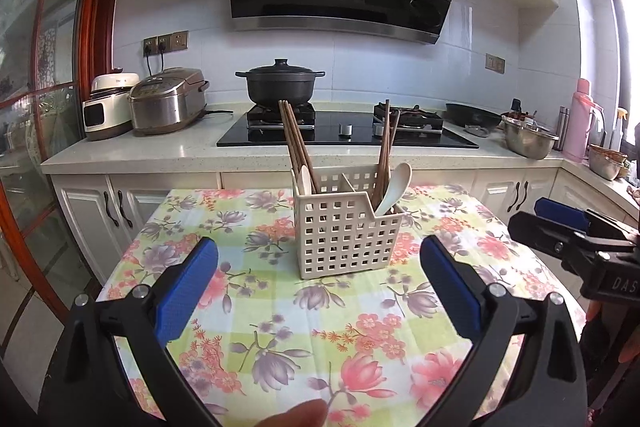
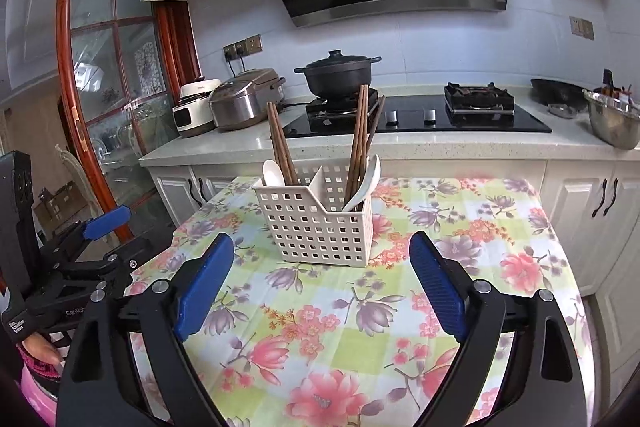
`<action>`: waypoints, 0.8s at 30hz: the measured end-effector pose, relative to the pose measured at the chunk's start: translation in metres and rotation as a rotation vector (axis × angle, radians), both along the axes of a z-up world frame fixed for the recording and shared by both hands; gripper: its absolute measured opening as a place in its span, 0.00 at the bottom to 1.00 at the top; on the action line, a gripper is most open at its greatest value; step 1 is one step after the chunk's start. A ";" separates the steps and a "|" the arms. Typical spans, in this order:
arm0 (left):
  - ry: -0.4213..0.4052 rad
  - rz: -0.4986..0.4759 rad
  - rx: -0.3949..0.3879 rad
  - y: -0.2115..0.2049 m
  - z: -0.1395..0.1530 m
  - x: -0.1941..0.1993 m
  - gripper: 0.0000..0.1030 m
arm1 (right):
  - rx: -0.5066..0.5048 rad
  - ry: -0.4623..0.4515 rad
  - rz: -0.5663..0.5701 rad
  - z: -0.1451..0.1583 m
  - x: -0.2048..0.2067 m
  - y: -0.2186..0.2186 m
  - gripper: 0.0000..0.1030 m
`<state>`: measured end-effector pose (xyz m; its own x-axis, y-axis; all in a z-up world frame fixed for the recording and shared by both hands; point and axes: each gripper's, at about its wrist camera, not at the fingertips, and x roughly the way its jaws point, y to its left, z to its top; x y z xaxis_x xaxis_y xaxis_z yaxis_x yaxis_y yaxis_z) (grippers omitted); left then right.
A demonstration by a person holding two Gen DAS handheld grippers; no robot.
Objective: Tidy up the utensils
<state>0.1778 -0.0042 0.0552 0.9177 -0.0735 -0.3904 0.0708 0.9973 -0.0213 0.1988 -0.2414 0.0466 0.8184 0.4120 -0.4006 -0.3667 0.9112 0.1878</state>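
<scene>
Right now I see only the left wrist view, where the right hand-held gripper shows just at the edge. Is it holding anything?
Observer: No. In its own view the right hand-held gripper is open. Its blue pads are spread wide, with nothing between them but the floral tablecloth.
Operator: Is it lined up with the utensil holder?
Observer: Yes. The white perforated plastic basket stands straight ahead of it, centred between the two fingers and clear of both.
</scene>
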 end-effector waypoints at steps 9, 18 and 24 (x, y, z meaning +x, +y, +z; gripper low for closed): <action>0.027 -0.024 -0.023 0.004 0.004 -0.001 0.95 | -0.037 0.001 -0.015 -0.003 0.001 0.004 0.82; 0.023 -0.018 -0.022 0.004 0.006 -0.002 0.95 | -0.039 -0.002 -0.013 -0.003 0.000 0.005 0.82; 0.020 -0.010 -0.017 0.005 0.005 -0.002 0.95 | -0.042 -0.003 -0.014 -0.003 0.000 0.006 0.82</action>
<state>0.1759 0.0007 0.0603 0.9088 -0.0894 -0.4075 0.0801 0.9960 -0.0399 0.1991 -0.2354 0.0440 0.8252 0.3834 -0.4148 -0.3542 0.9233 0.1486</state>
